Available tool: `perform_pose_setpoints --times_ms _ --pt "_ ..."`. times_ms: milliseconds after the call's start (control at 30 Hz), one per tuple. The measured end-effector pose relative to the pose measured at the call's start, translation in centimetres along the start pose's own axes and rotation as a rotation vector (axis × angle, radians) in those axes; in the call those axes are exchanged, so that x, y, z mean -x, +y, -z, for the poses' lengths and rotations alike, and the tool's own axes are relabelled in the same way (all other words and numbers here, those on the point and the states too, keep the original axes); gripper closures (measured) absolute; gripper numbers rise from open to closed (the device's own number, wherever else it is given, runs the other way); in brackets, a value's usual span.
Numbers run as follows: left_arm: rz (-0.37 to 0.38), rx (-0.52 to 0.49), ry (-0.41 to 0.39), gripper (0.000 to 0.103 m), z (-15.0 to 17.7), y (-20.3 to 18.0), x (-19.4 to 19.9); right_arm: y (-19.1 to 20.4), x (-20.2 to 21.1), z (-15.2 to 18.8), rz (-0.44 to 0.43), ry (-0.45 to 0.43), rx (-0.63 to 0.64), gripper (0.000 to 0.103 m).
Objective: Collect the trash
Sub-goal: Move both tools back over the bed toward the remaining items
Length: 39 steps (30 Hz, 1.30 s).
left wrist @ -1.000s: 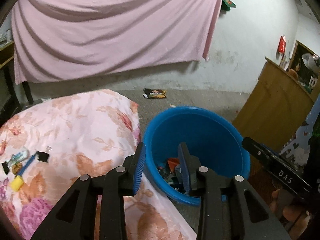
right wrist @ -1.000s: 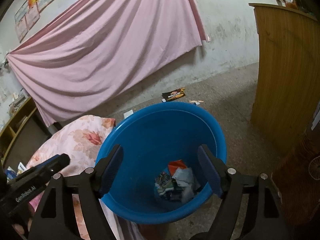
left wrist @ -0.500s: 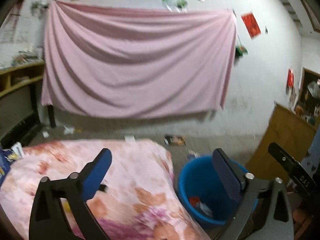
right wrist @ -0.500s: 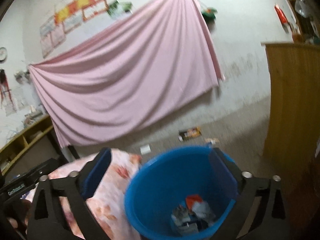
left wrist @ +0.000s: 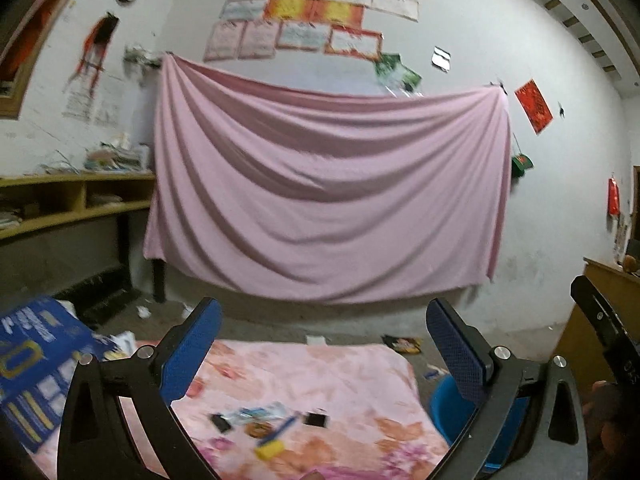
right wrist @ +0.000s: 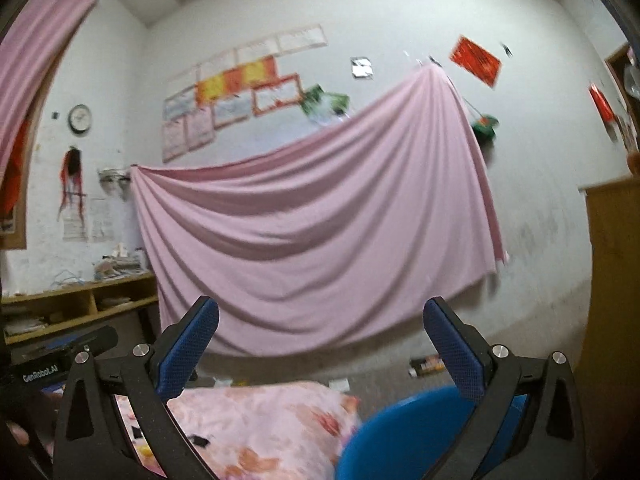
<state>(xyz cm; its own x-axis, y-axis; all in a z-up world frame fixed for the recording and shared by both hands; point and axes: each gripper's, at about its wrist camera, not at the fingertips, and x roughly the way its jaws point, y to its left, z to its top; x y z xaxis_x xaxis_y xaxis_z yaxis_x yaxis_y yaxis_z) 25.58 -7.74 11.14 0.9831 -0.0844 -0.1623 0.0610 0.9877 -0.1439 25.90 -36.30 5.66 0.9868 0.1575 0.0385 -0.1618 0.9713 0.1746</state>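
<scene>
Jaws of both grippers gape, seemingly empty.

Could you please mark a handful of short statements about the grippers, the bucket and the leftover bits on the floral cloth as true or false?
1. Both grippers stand wide open with nothing between the jaws. True: left gripper and right gripper are empty.
2. The blue bucket sits on top of the floral cloth. False: it stands beside the cloth's right edge.
3. Small bits of trash lie on the floral cloth. True.
4. The sheet hung on the wall is green. False: the sheet is pink.
5. A wrapper lies on the floor beyond the cloth. True.
</scene>
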Motion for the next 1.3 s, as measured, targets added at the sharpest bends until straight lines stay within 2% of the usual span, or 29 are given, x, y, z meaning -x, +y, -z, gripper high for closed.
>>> perform_pose_setpoints --times_ms 267,567,900,1133,1300 --pt "-0.083 -0.004 -0.076 0.003 -0.3 4.2 2.5 4.9 -0.3 0.3 -0.072 -0.089 0.049 0.000" --pt "-0.142 0.002 -0.038 0.003 1.0 8.9 2.7 9.1 -2.2 1.8 -0.129 -0.048 0.111 0.000" --pt "-0.149 0.012 0.108 0.003 4.2 11.8 0.1 11.8 -5.5 4.8 -0.155 0.163 0.197 0.000" --pt "-0.132 -0.010 0.274 0.003 6.6 11.9 -3.1 12.3 -7.9 6.6 -0.153 0.328 0.202 0.000" --pt "-0.099 0.001 0.441 0.004 8.7 12.4 -6.2 12.1 -10.1 8.2 -0.147 0.484 0.191 0.002"
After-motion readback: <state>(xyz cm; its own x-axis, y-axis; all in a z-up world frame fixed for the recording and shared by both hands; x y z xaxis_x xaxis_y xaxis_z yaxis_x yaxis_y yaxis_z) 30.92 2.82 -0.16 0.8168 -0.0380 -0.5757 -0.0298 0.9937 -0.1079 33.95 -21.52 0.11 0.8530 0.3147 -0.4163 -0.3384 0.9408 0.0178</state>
